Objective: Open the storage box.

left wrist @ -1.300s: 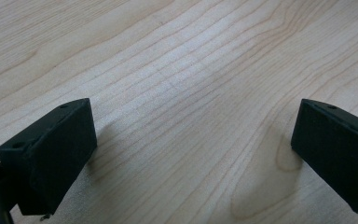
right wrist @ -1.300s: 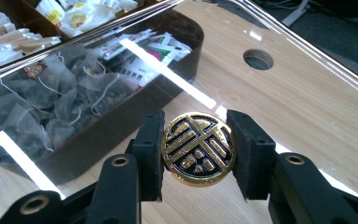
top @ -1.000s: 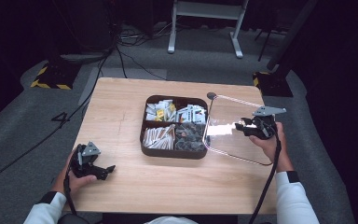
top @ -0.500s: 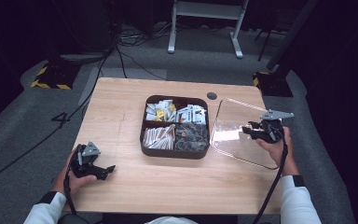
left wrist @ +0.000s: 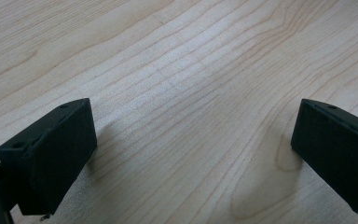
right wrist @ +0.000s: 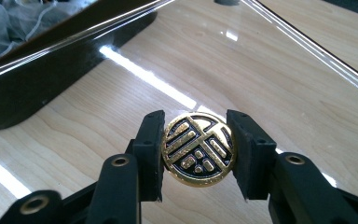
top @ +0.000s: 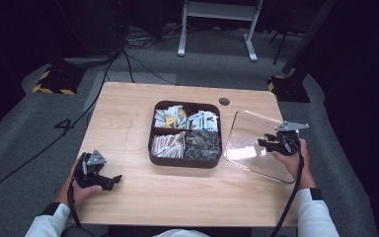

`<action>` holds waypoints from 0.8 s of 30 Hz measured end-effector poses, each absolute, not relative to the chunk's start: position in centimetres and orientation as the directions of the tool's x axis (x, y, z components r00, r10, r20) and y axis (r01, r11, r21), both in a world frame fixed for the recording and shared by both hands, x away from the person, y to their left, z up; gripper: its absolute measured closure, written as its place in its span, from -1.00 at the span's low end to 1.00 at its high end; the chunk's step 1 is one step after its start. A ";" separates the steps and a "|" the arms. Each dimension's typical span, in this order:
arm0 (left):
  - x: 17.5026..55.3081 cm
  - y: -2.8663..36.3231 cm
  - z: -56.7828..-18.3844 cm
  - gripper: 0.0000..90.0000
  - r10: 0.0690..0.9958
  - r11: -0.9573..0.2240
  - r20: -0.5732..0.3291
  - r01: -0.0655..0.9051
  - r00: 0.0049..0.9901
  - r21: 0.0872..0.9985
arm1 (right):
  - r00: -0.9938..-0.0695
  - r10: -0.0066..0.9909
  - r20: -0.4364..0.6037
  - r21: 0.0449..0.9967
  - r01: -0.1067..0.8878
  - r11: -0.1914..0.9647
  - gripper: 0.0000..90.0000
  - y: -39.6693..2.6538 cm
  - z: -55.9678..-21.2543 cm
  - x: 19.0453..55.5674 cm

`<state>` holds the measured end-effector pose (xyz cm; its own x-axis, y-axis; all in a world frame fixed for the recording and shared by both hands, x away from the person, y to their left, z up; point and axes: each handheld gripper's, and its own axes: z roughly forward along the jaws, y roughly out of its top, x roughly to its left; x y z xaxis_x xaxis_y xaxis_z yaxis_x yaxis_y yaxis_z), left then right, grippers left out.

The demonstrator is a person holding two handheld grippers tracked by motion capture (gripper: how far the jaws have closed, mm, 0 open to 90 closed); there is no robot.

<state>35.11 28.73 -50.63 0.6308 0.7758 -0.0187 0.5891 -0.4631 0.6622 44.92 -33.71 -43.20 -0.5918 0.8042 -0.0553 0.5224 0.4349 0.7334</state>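
A dark brown box [top: 185,161] with four compartments of small packets stands in the middle of the table. Its clear square lid [top: 246,133] is held tilted to the right of the box, over the table's right side. My right gripper [top: 265,143] [right wrist: 198,149] is shut on the lid's round black-and-gold knob [right wrist: 198,150], one pad on each side. The lid's clear pane [right wrist: 270,70] spreads out beyond the knob, with the box's dark wall [right wrist: 37,93] seen through it. My left gripper [top: 109,181] [left wrist: 191,154] rests open on bare wood at the table's front left.
The wooden table [top: 128,113] has a small dark round hole cover [top: 224,101] behind the box. A white stand [top: 217,19] and cables [top: 128,54] lie on the grey floor beyond the far edge.
My right gripper has carried the clear lid to the right and lower, away from the box. The left gripper has stayed where it was.
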 end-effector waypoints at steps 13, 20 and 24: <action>35.1 28.7 -50.6 -0.99 0.775 -0.465 -0.016 0.587 0.632 0.663 | -0.592 0.805 -0.045 0.688 0.565 0.454 0.32 -32.7 -45.9 46.4; 35.1 28.7 -50.6 -0.99 0.776 -0.463 -0.019 0.589 0.631 0.662 | -0.577 0.816 -0.039 0.671 0.590 0.449 0.32 -33.0 -47.3 46.9; 35.1 28.7 -50.6 -0.99 0.775 -0.465 -0.016 0.587 0.631 0.663 | -0.571 0.821 -0.009 0.678 0.600 0.425 0.32 -33.4 -48.0 47.1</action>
